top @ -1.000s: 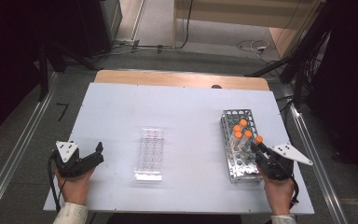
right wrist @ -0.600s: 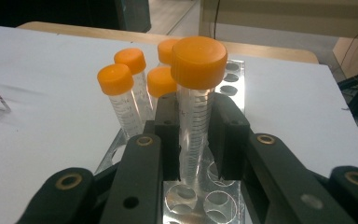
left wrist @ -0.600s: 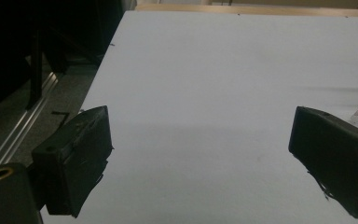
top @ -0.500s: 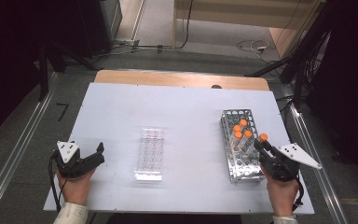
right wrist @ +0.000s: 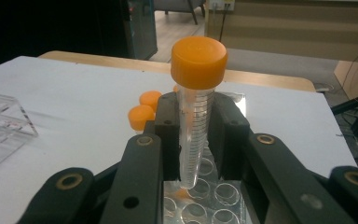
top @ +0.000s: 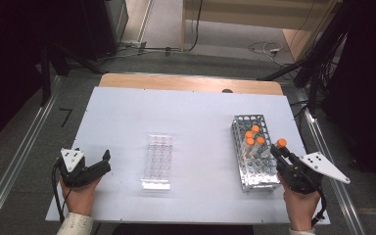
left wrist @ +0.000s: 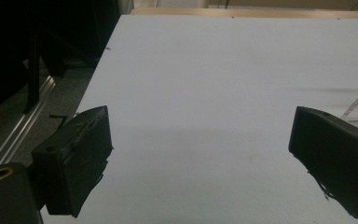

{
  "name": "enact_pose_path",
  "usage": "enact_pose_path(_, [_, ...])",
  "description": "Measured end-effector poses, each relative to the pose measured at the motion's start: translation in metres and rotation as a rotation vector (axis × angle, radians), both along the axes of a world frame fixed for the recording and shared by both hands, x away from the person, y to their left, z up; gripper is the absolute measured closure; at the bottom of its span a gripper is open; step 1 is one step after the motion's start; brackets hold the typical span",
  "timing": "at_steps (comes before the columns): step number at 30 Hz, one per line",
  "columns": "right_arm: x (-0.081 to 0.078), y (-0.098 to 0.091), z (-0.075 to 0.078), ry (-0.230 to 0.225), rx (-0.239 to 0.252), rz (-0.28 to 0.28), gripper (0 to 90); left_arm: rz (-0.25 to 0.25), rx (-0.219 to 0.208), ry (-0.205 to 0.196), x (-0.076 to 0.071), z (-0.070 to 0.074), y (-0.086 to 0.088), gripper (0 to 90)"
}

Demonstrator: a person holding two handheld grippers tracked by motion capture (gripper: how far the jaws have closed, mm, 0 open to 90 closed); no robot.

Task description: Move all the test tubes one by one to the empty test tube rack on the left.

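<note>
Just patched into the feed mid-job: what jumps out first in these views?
The orange-capped tube stands out: the right gripper is shut on it, holding it upright with its tip just above the holes of the metal rack at the table's right. Four more orange caps sit in that rack's far half. A clear plastic rack waits mid-table, and the left gripper rests open near the left edge.
</note>
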State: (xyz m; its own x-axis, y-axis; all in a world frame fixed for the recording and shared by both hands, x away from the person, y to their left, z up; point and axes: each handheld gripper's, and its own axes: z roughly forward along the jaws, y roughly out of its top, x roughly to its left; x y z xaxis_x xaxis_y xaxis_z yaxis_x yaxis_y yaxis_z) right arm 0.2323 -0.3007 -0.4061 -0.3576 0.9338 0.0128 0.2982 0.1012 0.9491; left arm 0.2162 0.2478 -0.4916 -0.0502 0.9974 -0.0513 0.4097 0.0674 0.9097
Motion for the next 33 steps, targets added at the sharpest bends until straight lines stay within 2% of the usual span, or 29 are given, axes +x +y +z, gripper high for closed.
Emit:
enact_pose_path(4, [-0.005, 0.005, 0.005, -0.006, 0.001, 0.028, 72.5, -0.010, -0.005, -0.012, -0.003, 0.003, -0.002, 6.2])
enact_pose_path(8, [-0.010, 0.013, 0.003, 0.010, -0.004, 0.069, 72.5, -0.020, -0.007, -0.020, -0.004, 0.006, -0.005, 6.7])
enact_pose_path(12, [-0.014, 0.024, 0.003, 0.017, -0.017, 0.108, 72.5, -0.026, -0.009, -0.027, -0.005, 0.008, -0.006, 6.7])
enact_pose_path(18, [-0.021, 0.045, 0.001, 0.013, -0.040, 0.180, 72.5, -0.065, -0.017, -0.040, -0.007, 0.014, -0.014, 6.7])
enact_pose_path(26, [-0.015, 0.071, -0.012, 0.049, -0.065, 0.240, 72.5, -0.119, -0.041, -0.055, -0.006, 0.021, -0.025, 6.7])
enact_pose_path(33, [-0.011, 0.090, -0.020, 0.069, -0.079, 0.280, 72.5, -0.181, -0.036, -0.068, -0.007, 0.028, -0.045, 6.7])
